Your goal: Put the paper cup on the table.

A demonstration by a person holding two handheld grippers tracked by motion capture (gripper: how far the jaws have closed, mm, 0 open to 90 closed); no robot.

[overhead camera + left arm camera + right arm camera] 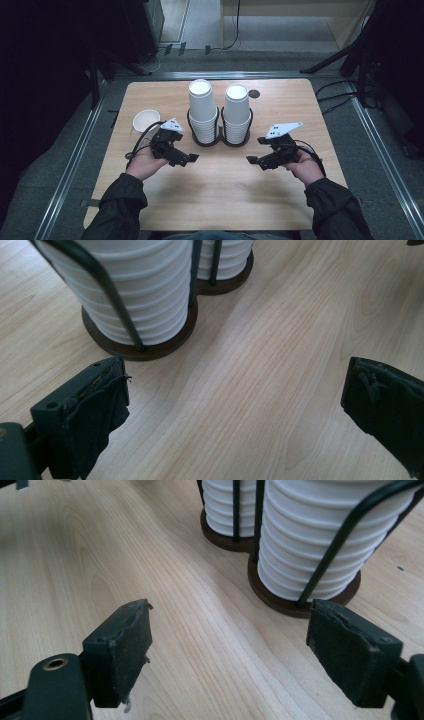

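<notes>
Both grippers agape — cup stacks beyond

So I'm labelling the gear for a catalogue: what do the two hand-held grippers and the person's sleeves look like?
Each hand-held gripper, left and right, is black with two blocky jaws faced in worn dark pads, topped by a grey three-cornered plate. A black cable loops from the left one. The sleeves are dark.

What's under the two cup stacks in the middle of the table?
Each cup stack sits on a dark round base with black wire uprights around it; the two bases touch. The table lies beneath. Whether anything is inside the inverted cups cannot be seen.
</notes>
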